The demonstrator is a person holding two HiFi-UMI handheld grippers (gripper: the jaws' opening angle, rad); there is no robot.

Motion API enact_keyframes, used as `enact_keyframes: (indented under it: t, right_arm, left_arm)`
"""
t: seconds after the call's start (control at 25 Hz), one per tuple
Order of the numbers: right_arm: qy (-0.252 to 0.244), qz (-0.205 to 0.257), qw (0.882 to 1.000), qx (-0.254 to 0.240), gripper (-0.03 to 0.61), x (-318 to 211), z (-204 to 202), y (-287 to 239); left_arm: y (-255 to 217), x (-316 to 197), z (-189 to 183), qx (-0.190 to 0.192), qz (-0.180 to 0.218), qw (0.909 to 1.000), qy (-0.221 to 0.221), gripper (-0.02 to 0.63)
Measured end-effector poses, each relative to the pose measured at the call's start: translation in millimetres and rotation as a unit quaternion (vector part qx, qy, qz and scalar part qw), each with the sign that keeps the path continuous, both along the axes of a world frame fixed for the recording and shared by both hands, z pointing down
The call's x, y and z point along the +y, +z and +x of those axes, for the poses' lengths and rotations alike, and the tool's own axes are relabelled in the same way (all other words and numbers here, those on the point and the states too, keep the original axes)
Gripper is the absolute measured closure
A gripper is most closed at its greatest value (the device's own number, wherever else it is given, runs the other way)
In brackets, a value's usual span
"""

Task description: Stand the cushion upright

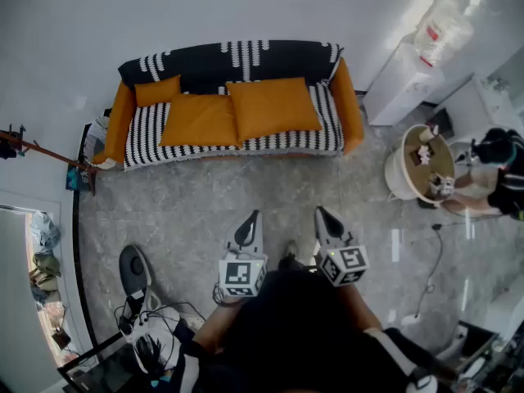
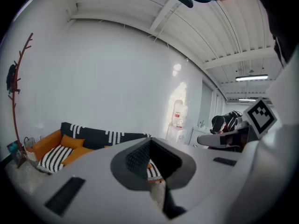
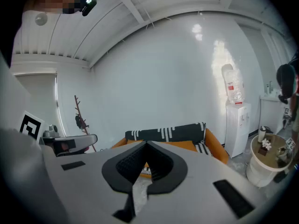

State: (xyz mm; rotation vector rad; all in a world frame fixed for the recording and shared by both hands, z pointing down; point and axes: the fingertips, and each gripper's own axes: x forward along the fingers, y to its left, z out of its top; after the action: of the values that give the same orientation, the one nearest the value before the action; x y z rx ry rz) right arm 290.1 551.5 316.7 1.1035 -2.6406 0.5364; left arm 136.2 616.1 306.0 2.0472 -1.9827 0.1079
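Note:
An orange sofa (image 1: pixel 350 105) with a black-and-white striped cover stands against the far wall. On its seat lie two large orange cushions (image 1: pixel 273 107) (image 1: pixel 200 120), flat and overlapping. A smaller orange cushion (image 1: pixel 158 91) leans on the backrest at the left. My left gripper (image 1: pixel 255 214) and right gripper (image 1: pixel 318 210) hover side by side over the grey floor, well short of the sofa, both shut with nothing in them. In the left gripper view the sofa (image 2: pixel 46 146) shows low at the left; in the right gripper view the sofa (image 3: pixel 216 146) sits behind the shut jaws.
A white water dispenser (image 1: pixel 405 76) stands right of the sofa, with a round cream tub (image 1: pixel 397 170) holding small items in front of it. A person (image 1: pixel 499 178) crouches at the right edge. A coat stand (image 1: pixel 33 150) is at the left, cables and gear (image 1: pixel 135 301) at lower left.

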Motion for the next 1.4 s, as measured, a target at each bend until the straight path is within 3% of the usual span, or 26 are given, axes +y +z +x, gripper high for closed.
enact_keyframes:
  t: [0.16, 0.52, 0.64, 1.08, 1.4]
  right_arm:
    - [-0.004, 0.001, 1.000, 0.004, 0.583, 0.2, 2.9, 0.4]
    - [-0.006, -0.003, 1.000, -0.006, 0.583, -11.2, 16.1, -1.4]
    - [-0.009, -0.005, 1.000, -0.009, 0.583, -17.5, 25.4, -0.2]
    - [-0.056, -0.007, 0.998, -0.007, 0.583, -57.4, 59.4, 24.5]
    - [-0.051, -0.022, 0.998, -0.006, 0.583, -96.4, 51.6, 36.5]
  left_arm:
    - [-2.3, -0.5, 5.0, 0.014, -0.004, 0.9999, -0.005, 0.617]
    - [-0.2, -11.8, 14.5, -0.002, -0.003, 0.9999, -0.011, 0.617]
    - [-2.2, -18.9, 23.9, 0.014, -0.005, 0.9996, -0.023, 0.617]
    - [6.5, -64.4, 64.1, -0.001, -0.008, 0.9991, -0.042, 0.617]
    - [16.6, -101.6, 50.8, 0.013, -0.020, 0.9980, -0.059, 0.617]
